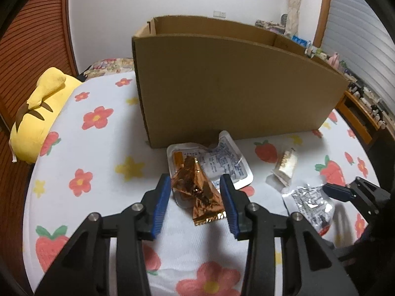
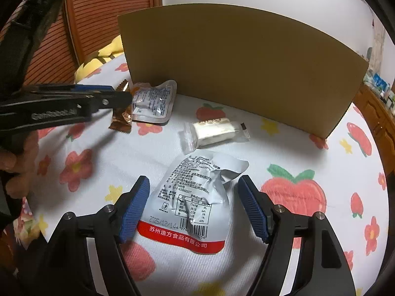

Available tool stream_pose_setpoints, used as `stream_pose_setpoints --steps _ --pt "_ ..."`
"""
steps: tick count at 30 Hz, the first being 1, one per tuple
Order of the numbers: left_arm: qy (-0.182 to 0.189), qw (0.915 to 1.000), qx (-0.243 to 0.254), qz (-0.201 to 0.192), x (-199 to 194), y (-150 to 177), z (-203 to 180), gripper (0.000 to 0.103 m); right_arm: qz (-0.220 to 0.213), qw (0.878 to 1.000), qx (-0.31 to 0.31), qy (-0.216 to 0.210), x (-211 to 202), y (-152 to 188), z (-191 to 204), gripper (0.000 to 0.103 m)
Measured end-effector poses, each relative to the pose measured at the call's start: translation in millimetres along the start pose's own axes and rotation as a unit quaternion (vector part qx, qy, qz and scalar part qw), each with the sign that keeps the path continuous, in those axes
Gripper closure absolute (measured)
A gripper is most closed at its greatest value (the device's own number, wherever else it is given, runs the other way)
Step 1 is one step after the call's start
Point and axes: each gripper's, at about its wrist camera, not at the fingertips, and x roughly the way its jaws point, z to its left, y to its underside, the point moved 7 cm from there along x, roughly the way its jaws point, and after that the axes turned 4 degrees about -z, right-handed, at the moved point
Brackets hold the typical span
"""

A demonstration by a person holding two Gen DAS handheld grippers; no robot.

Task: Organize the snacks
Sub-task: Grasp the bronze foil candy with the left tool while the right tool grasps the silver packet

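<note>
Four snack packets lie loose on the flower-and-strawberry bedsheet (image 1: pixel 103 148); none can be seen inside the cardboard box (image 1: pixel 222 86). Its interior is mostly hidden behind the near wall, so contents possibly exist but cannot be told. Judged from this, sorting is barely begun, with all visible packets left to move.

Left gripper (image 1: pixel 196 197): jaws straddle the copper foil wrapper (image 1: pixel 197 192), one blue pad on each side of it. The pads look close to the foil, but whether they press it yet is unclear from either view; I read it as not yet gripped. Just beyond the fingertips, partly under the wrapper, lies a white printed pouch (image 1: pixel 222 165), and past that stands the box's near wall.

Right gripper (image 2: pixel 193 204): jaws spread wide, released, with the silver pouch with red band (image 2: pixel 192 197) lying flat between the fingers. The left pad sits at the pouch's edge; the right pad stands clear of it. Ahead of the fingertips lies a clear-wrapped cream bar (image 2: pixel 214 130), then the box wall.

A yellow plush toy (image 1: pixel 39 113) rests well off to the left of the left fingers.

Left to do: close on both packets, lift them over the wall, then the remaining two.
</note>
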Motion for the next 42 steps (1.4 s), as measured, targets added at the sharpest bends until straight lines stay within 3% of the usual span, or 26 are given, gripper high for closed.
stream_pose_setpoints --steps 6,9,11,14,35,42 --pt "-0.02 0.9996 0.006 0.017 13 8 3 0.061 0.0 1.0 -0.001 0.001 1 -1 3 0.027" --pt "-0.013 0.9997 0.006 0.018 14 13 5 0.061 0.0 1.0 -0.001 0.001 1 -1 2 0.027" --pt "-0.007 0.9998 0.014 0.013 11 17 5 0.077 0.0 1.0 -0.002 0.001 1 0 2 0.027" --pt "-0.003 0.9996 0.027 0.011 4 22 3 0.084 0.001 1.0 -0.003 0.002 -1 1 1 0.026" --pt "0.034 0.9979 0.003 -0.055 -79 32 -2 0.084 0.004 1.0 -0.007 0.003 3 -1 6 0.023" --pt "0.031 0.9979 0.005 -0.056 -82 34 -3 0.084 0.001 1.0 -0.022 -0.005 1 -1 12 0.046"
